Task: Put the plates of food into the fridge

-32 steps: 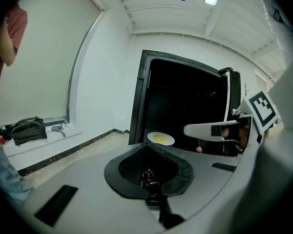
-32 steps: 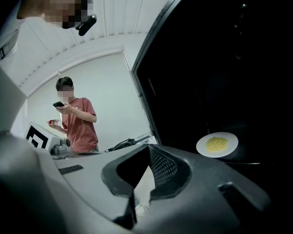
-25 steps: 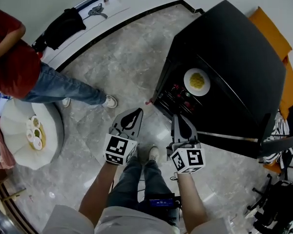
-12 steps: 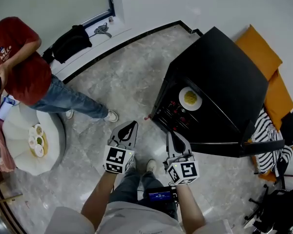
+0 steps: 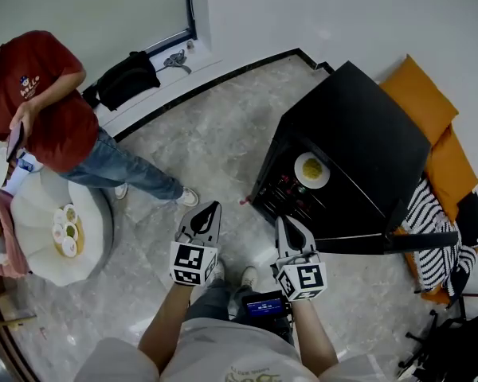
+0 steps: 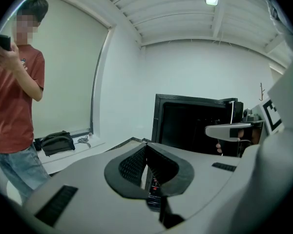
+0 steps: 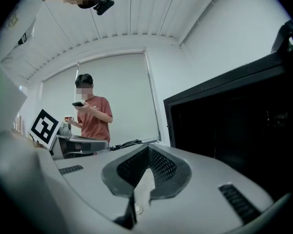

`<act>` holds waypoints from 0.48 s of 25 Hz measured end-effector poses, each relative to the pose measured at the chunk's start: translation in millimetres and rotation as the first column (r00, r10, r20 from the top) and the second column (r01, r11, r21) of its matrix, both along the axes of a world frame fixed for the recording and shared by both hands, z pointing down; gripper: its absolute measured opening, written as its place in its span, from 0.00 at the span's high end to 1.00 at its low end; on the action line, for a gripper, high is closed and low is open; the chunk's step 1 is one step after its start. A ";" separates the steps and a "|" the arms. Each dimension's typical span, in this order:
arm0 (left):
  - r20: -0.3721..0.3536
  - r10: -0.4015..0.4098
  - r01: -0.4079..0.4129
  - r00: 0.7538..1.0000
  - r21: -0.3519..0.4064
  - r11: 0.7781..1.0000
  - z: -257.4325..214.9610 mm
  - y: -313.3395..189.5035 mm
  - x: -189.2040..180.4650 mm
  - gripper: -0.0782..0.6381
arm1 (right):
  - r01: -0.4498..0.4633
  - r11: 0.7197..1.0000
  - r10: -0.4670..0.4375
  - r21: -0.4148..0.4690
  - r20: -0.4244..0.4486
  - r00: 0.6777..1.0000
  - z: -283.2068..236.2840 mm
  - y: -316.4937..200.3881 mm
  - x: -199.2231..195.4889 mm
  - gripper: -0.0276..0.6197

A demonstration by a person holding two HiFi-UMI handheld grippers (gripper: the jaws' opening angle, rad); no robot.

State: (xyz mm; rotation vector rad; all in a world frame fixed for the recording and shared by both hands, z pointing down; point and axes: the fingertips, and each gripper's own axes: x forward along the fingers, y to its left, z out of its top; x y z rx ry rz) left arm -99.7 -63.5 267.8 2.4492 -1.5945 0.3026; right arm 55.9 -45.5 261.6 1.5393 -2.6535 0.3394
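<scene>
Both the left tool (image 5: 213, 208) and the right tool (image 5: 285, 223) are closed and empty. The plates (image 5: 64, 230) on the round surface (image 5: 44, 257) lie well to the left, nearer the left tool, opposite the open fridge (image 5: 358, 134).

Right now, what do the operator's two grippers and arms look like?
Left gripper and right gripper match: light grey tapered shells, black mesh-textured pads lining the jaws, and black ribbed strips on the shell. Each carries a white cube with black square markers at the rear. No cables show on them. The person wears a pale top; the forearms are uncovered.
</scene>
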 end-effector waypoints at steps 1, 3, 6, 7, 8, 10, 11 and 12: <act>0.001 -0.004 0.004 1.000 0.006 1.000 -4.4 0.8 -1.0 0.88 | 0.005 1.000 -0.005 0.006 -0.002 1.000 -4.3 0.2 -0.7 0.94; 0.012 -0.009 0.008 1.000 0.018 1.000 -12.5 3.4 -3.3 0.88 | 0.012 1.000 -0.012 0.017 -0.004 1.000 -12.6 1.8 -3.1 0.94; 0.025 -0.019 0.018 0.999 0.037 0.999 -23.9 5.9 -6.9 0.88 | 0.021 1.000 -0.021 0.023 0.007 1.000 -22.5 3.9 -6.8 0.94; 0.024 -0.025 0.024 0.999 0.041 0.999 -27.0 6.3 -7.4 0.88 | 0.028 0.999 -0.029 0.020 0.007 1.000 -24.1 4.5 -8.3 0.94; 0.021 -0.031 0.030 0.999 0.044 0.999 -29.5 7.0 -7.8 0.88 | 0.037 0.999 -0.037 0.017 0.003 0.999 -24.6 5.6 -10.2 0.94; 0.013 -0.043 0.042 0.999 0.050 0.998 -34.1 8.5 -9.1 0.88 | 0.052 0.999 -0.052 0.012 -0.011 0.999 -25.1 8.3 -14.0 0.94; 0.008 -0.048 0.048 0.999 0.055 0.997 -37.1 8.9 -10.1 0.88 | 0.056 0.998 -0.056 0.012 -0.014 0.998 -26.2 9.1 -15.4 0.94; 0.004 -0.053 0.053 0.999 0.059 0.997 -40.2 9.4 -11.2 0.88 | 0.057 0.998 -0.057 0.012 -0.014 0.998 -27.7 9.7 -16.2 0.94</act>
